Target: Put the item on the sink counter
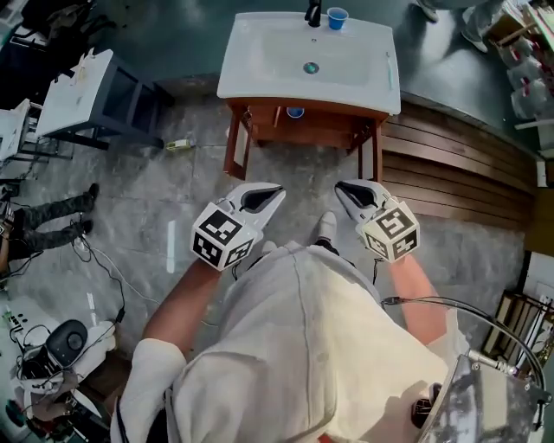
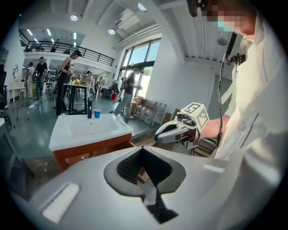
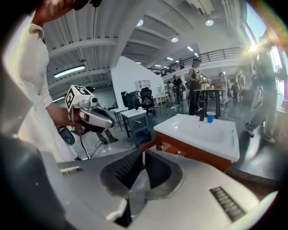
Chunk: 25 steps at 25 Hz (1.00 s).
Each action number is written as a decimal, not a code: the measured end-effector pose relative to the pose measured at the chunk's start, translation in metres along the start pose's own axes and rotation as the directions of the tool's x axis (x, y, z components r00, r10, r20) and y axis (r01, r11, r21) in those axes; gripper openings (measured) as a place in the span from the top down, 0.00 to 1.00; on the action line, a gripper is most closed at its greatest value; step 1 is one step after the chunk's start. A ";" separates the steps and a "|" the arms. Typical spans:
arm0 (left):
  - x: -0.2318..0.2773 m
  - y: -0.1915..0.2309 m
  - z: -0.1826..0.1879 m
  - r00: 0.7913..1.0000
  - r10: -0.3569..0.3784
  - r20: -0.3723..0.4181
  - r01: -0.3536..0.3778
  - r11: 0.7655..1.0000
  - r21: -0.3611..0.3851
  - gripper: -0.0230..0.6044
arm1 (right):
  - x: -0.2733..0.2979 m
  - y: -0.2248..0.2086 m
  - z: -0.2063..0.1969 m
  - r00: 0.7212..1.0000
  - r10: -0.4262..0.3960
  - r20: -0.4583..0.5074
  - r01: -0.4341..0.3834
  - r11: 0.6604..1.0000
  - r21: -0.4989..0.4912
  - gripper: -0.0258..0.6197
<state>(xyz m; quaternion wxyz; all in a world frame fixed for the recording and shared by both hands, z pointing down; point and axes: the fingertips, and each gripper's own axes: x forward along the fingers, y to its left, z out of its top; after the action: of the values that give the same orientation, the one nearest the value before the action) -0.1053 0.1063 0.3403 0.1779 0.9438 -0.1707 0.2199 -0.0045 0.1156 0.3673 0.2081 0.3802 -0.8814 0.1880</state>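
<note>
— Blue cup [image 1: 337, 17], head view: where did it stand?
— Upright at the far edge of the sink counter [image 1: 247, 82], just beside the black faucet [image 1: 313, 13], on the side toward the right gripper. A second blue object [image 1: 295, 112] showed below the counter's near edge, in the wooden cabinet [image 1: 329, 130]; its kind could not be told. The left gripper [image 1: 277, 190] and right gripper [image 1: 342, 189] were side by side, well short of the counter, both pointed toward it.
— Left gripper view?
— The jaws were fully closed, pad against pad, with nothing between them. The cup [image 2: 97, 113] stood at the counter's far edge beside the faucet. The right gripper [image 2: 157, 134] hung to the right of the counter, apart from it.
— Right gripper view?
— The jaws were drawn together to a thin slit and held nothing. The cup [image 3: 210, 117] stood at the counter's far edge beside the faucet, and the left gripper [image 3: 110, 123] showed at left, clear of the counter.
</note>
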 end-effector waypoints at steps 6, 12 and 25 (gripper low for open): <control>-0.051 -0.021 -0.024 0.998 -0.045 0.039 0.046 0.999 -0.028 0.95 | 0.006 0.064 0.010 0.998 -0.062 0.029 0.062 0.998 0.001 0.94; -0.089 -0.033 -0.053 0.995 -0.092 0.025 0.092 0.996 -0.002 0.96 | 0.007 0.119 0.006 0.994 -0.103 0.043 0.103 0.995 0.000 0.94; -0.132 -0.042 -0.078 0.992 -0.120 0.038 0.119 0.993 0.015 0.95 | 0.019 0.179 0.008 0.992 -0.119 0.041 0.120 0.992 -0.045 0.95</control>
<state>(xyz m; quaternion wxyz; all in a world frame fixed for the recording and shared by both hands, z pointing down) -0.2275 0.2071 0.3323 0.1814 0.9576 -0.1160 0.1915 -0.1524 0.2149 0.3392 0.2112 0.4307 -0.8650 0.1471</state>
